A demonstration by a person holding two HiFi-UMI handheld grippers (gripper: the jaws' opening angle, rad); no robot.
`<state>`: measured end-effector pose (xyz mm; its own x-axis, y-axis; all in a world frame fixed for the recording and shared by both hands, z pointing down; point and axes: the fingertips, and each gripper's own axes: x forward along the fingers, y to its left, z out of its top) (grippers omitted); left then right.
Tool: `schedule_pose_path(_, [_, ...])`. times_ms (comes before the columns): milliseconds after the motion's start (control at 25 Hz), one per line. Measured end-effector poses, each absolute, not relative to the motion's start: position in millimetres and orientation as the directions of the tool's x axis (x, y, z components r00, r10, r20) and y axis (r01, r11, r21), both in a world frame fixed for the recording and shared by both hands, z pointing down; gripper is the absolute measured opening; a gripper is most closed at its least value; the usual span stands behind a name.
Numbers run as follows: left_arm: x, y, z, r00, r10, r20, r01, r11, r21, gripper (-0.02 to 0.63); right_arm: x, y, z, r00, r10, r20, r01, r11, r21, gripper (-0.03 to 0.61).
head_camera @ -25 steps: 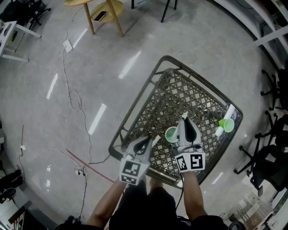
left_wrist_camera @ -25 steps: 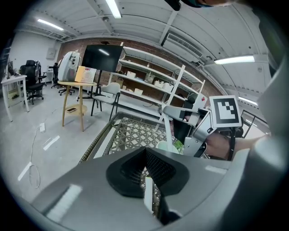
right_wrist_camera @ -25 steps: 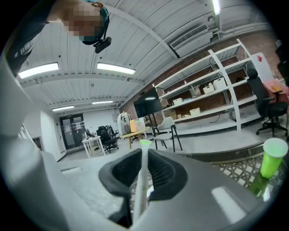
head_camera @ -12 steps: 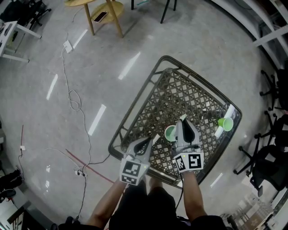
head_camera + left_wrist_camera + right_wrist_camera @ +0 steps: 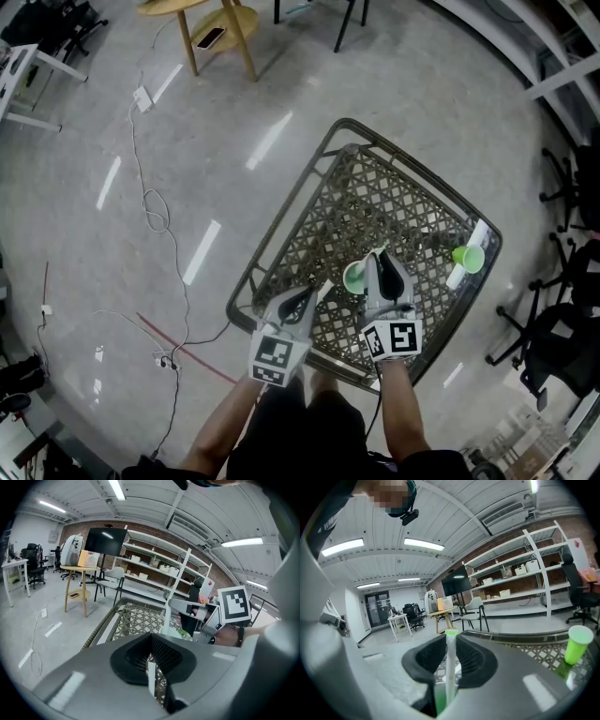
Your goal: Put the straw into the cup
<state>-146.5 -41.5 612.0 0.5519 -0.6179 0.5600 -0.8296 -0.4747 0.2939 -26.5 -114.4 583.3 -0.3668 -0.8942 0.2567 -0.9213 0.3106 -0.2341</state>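
Two green cups on lattice bench (image 5: pixel 375 192), near cup (image 5: pixel 353 278) holding upright white green-tipped straw (image 5: pixel 450 677), far cup (image 5: pixel 472 258) at bench edge, right hand-held gripper (image 5: pixel 450 641) jaws just easing apart around straw, left hand-held gripper (image 5: pixel 152 656) pinched on white strip (image 5: pixel 151 679).

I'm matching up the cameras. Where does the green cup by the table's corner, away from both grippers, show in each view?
Head view: green cup at right, by the table's corner.
Left gripper view: not in it.
Right gripper view: green cup upright at the far right edge.
Shared landmark: the lattice tabletop, seen in all three.
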Motion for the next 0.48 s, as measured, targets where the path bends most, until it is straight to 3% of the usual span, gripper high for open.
schedule_pose_path(480, [-147.7, -37.5, 589.0, 0.558, -0.633, 0.536, -0.825, -0.492, 0.279, 0.006, -28.7, -101.3, 567.5, -0.368, -0.89, 0.268, -0.925, 0.32, -0.207, 0.08])
